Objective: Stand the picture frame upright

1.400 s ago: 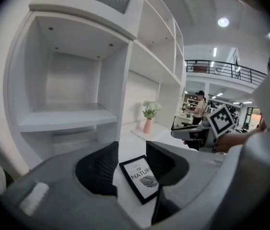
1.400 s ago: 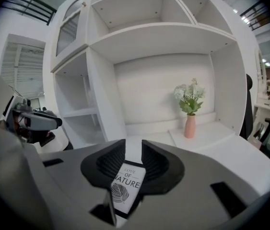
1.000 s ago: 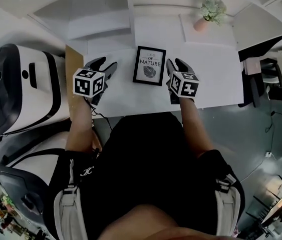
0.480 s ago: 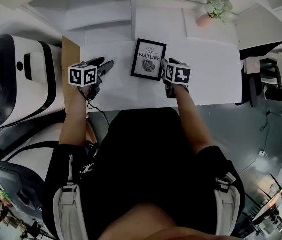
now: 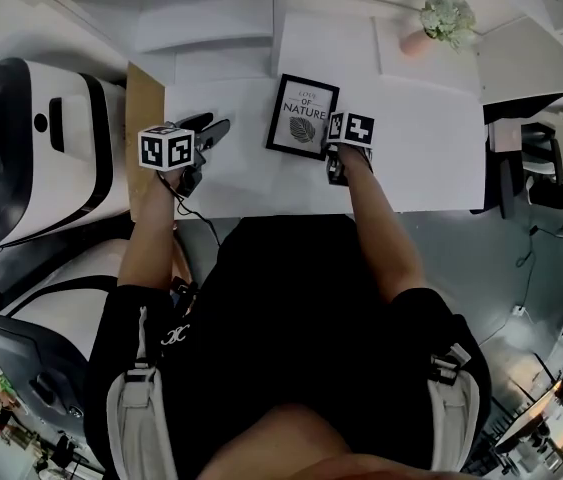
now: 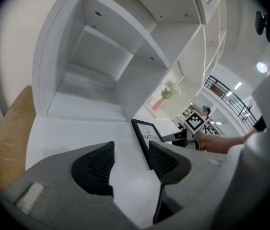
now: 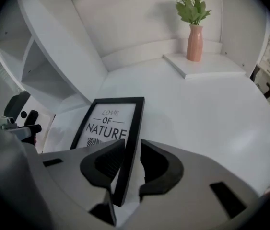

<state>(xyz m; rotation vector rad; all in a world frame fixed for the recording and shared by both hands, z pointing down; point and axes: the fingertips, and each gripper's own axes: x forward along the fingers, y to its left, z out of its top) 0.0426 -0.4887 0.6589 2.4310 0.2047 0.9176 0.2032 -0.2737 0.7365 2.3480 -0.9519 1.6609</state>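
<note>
A black picture frame [image 5: 302, 118] printed "LOVE OF NATURE" lies flat on the white table [image 5: 421, 158]. My right gripper [image 5: 331, 146] is at the frame's near right edge. In the right gripper view that edge [image 7: 127, 147] stands between the jaws of the right gripper [image 7: 131, 159], which are closing; a small gap shows beside the right pad. My left gripper [image 5: 213, 130] hovers over the table left of the frame, open and empty. In the left gripper view the frame [image 6: 146, 135] lies beyond the left gripper [image 6: 131, 159].
A pink vase of flowers [image 5: 446, 18] stands on a raised ledge at the back right. White shelving [image 6: 101, 80] rises behind the table. A large white and black machine [image 5: 31, 148] sits at the left, beside a wooden board [image 5: 144, 108].
My right gripper has moved left and forward until the frame's right edge lies between its jaws. The left gripper has shifted slightly left. The frame still lies flat.
</note>
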